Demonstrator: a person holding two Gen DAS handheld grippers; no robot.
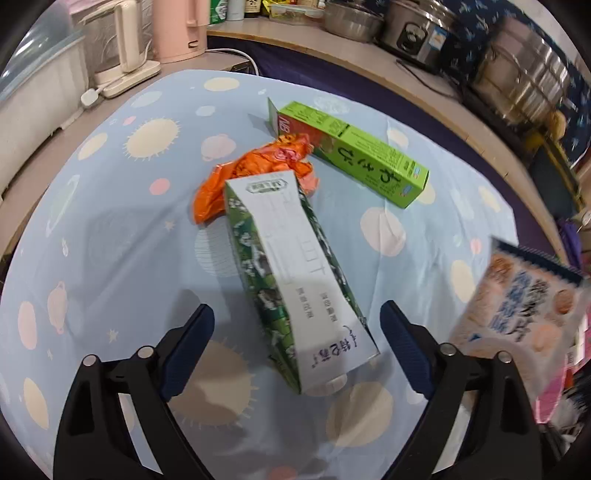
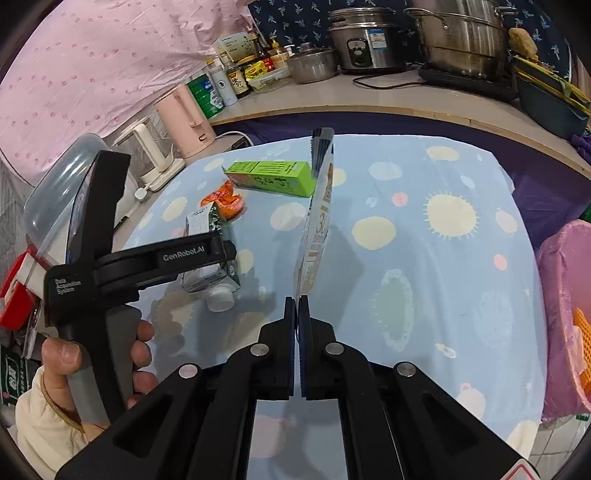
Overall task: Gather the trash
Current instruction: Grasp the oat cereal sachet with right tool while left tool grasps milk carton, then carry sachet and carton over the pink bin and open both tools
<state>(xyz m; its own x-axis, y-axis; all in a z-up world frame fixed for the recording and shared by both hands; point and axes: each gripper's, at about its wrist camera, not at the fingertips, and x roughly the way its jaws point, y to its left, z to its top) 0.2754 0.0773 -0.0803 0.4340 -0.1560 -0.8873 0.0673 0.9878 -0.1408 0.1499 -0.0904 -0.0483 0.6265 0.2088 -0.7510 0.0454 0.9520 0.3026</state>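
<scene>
A green-and-white milk carton (image 1: 291, 273) lies on the patterned tablecloth (image 1: 110, 229), its capped end between the spread fingers of my open left gripper (image 1: 297, 347). Behind it lie a crumpled orange wrapper (image 1: 255, 173) and a bright green box (image 1: 354, 151). My right gripper (image 2: 296, 314) is shut on a flat snack packet (image 2: 317, 218), held upright and edge-on above the table; it shows blurred in the left wrist view (image 1: 528, 314). The right wrist view also shows the carton (image 2: 210, 254), wrapper (image 2: 225, 199), green box (image 2: 273, 177) and the hand-held left gripper (image 2: 218, 254).
A pink-lined trash bin (image 2: 565, 317) stands off the table's right edge. A kettle (image 1: 122, 40) and pink jug (image 1: 177, 26) stand at the left. A counter (image 2: 369, 92) behind holds bottles, a rice cooker and steel pots.
</scene>
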